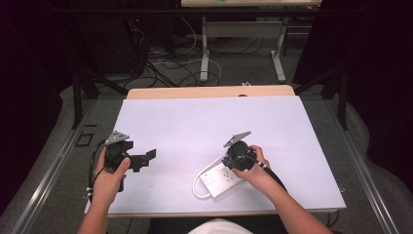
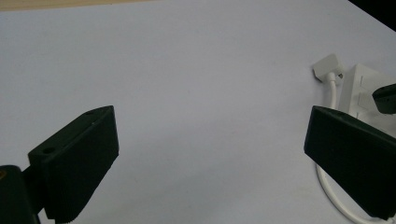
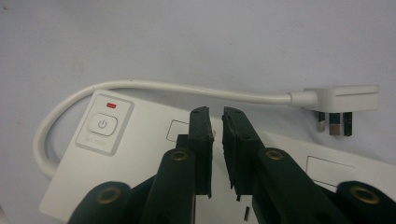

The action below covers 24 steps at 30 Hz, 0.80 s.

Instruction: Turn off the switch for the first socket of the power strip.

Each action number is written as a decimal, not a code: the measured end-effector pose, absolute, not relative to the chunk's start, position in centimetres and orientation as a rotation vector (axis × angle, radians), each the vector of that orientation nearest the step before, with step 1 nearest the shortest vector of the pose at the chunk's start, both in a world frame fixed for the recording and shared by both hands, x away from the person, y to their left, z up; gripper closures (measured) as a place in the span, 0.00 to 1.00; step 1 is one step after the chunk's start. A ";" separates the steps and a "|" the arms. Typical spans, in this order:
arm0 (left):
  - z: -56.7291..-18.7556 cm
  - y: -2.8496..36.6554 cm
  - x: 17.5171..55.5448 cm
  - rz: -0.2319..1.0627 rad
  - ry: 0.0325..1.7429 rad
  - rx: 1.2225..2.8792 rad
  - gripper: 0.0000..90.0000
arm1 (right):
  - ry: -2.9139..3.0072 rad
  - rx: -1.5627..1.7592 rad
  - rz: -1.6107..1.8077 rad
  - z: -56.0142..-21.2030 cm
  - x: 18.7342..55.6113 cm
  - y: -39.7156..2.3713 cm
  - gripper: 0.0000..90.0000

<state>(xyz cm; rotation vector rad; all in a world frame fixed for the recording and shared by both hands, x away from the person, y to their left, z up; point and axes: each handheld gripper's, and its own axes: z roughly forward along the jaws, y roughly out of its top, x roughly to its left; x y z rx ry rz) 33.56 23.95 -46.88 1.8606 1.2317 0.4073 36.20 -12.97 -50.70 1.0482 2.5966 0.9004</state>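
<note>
Hovering our right gripper (image 3: pixel 215 116) over the power strip (image 1: pixel 221 178), jaws nearly together with nothing between them.

We judge the main risk to be the narrowed jaws pressing on the white strip's face and sliding it toward the near table edge (image 1: pixel 219 213), which lies close by; catching the power button (image 3: pixel 102 124) would be another slip. The strip sits near and right of centre on the white table, its cord (image 3: pixel 154 87) looping round its left end and across its far side to the plug (image 3: pixel 341 100) lying just beyond it. Our left gripper (image 1: pixel 139 158), jaws wide apart and empty, waits well to the left. Far and left of the strip the table offers open room; the near side offers little.
</note>
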 end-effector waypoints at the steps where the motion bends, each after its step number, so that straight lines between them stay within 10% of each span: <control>1: -46.9 24.0 33.6 0.409 1.232 1.859 0.03 | 2.595 1.048 0.905 -50.8 36.2 -12.9 0.93; 24: -47.0 23.9 33.6 0.418 1.236 1.852 0.03 | 2.590 1.136 0.918 -51.9 36.9 -12.8 0.94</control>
